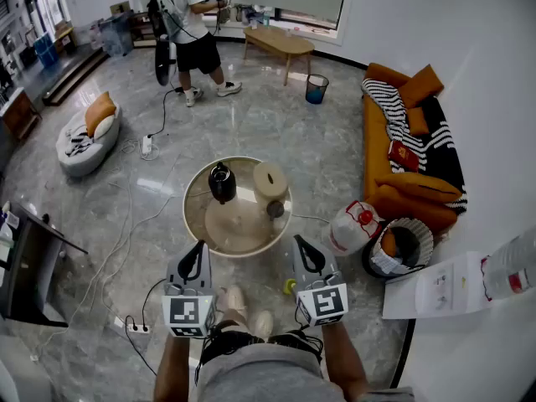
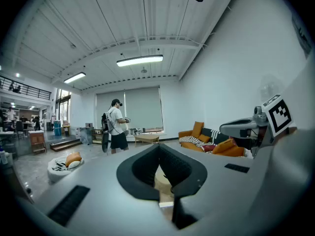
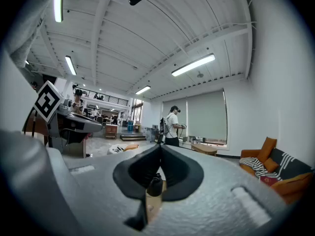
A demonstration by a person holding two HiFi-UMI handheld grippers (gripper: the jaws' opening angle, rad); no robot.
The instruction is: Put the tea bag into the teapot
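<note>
A black teapot (image 1: 222, 182) stands at the far left of a round low table (image 1: 201, 224). Beside it are a beige cylinder (image 1: 270, 178) and a small dark round object (image 1: 275, 209). I cannot make out a tea bag. My left gripper (image 1: 199, 248) and right gripper (image 1: 299, 243) hover side by side just short of the table's near edge. Both are shut with nothing between the jaws. In the left gripper view the closed left gripper (image 2: 158, 146) frames a bit of the table top. In the right gripper view the teapot (image 3: 154, 186) shows below the closed right gripper (image 3: 160, 147).
A person (image 1: 194, 32) stands far off near a wooden bench (image 1: 279, 42). An orange sofa (image 1: 410, 141) lines the right wall. A white bag (image 1: 356, 224) and a basket (image 1: 400, 245) sit right of the table. A power strip with cables (image 1: 134, 325) lies at the left.
</note>
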